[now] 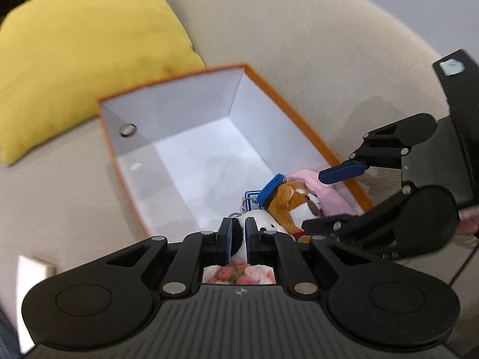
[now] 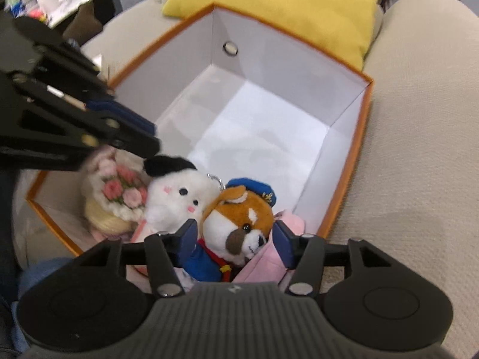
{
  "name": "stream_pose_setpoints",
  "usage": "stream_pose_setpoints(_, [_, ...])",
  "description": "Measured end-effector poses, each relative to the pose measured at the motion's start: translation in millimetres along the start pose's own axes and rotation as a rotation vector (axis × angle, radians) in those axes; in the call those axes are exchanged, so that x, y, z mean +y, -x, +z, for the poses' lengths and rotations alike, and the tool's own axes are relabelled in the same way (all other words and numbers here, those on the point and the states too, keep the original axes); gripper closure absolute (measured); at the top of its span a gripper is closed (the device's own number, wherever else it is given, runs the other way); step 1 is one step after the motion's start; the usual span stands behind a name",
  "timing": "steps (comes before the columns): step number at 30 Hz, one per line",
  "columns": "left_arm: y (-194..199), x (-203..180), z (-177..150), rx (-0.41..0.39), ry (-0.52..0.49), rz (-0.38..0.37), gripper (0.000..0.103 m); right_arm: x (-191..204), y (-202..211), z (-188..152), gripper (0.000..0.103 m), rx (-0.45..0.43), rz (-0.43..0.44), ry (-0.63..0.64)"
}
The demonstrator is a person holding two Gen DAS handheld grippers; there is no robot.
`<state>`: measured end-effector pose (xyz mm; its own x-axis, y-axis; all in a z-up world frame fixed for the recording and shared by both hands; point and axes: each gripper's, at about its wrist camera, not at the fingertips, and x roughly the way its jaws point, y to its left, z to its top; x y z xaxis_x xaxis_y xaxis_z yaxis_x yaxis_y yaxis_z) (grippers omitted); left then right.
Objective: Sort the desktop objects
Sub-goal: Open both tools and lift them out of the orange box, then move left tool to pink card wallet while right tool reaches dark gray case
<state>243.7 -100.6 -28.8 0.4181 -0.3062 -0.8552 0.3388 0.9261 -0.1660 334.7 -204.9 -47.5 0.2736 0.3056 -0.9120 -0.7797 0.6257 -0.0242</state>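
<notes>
The left tool (image 1: 238, 240) had its two blue-padded fingers drawn close together, pinched on the black ear of the white plush (image 1: 263, 224) at the near end of the box (image 1: 167, 89). In the right wrist view that same tool (image 2: 149, 140) came in from the left, its tips meeting the black ear at the top of the white plush (image 2: 176, 197).

The right tool (image 2: 236, 239) was spread wide — its fingers stood on either side of the brown-and-white dog plush (image 2: 239, 221), one beside the dog's cheek, the other against the pink cloth (image 2: 269, 266); whether the pads touched the dog could not be told. From the left wrist view the right tool (image 1: 332, 200) reached in over the box's right wall, one blue pad above the pink cloth (image 1: 311, 179) and the other finger low beside the dog plush (image 1: 293, 206).

The dog wore a blue cap (image 2: 254, 188) and a blue outfit with red trim. The white plush lay just beside it, touching, a metal key ring between them. Left of the white plush sat a knitted bouquet of pink flowers (image 2: 119, 194). All of these were crowded into the near end of the orange-edged, white-lined box (image 2: 344, 113). The box rested on a beige sofa (image 2: 419, 149), with a yellow cushion (image 2: 284, 3) just behind it.
</notes>
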Motion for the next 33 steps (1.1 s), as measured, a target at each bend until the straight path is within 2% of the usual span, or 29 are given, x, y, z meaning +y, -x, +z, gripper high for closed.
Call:
stream_pose_setpoints(5, [49.2, 3.7, -19.6, -0.047, -0.005, 0.041, 0.094, 10.6, 27.9, -2.3, 0.047, -0.065, 0.018, -0.064])
stream_pose_setpoints(8, [81.3, 10.5, -36.7, -0.073, -0.001, 0.081, 0.094, 30.4, 46.8, -6.8, 0.047, -0.154, 0.025, -0.069])
stream_pose_setpoints(11, [114.0, 21.3, -56.0, -0.095, 0.016, 0.135, 0.094, 57.8, 64.4, -10.3, 0.047, -0.253, 0.040, -0.058])
stream_pose_setpoints(16, [152.8, 49.2, -89.3, -0.120, 0.090, 0.225, 0.088, 110.7, 77.1, -8.0, 0.047, -0.337, 0.082, 0.004])
stream_pose_setpoints(23, [173.2, 97.9, -142.9, -0.114, 0.273, 0.328, 0.087, 177.8, 47.5, -1.8, 0.056, -0.360, 0.175, 0.014])
stream_pose_setpoints(28, [170.5, 123.2, -180.6, -0.114, 0.400, 0.352, 0.083, 213.7, 18.3, 0.6, 0.055, -0.347, 0.218, -0.007])
stream_pose_setpoints(33, [155.7, 146.0, -214.2, -0.086, 0.546, 0.328, 0.079, 244.1, -7.5, 1.9, 0.055, -0.320, 0.246, -0.008])
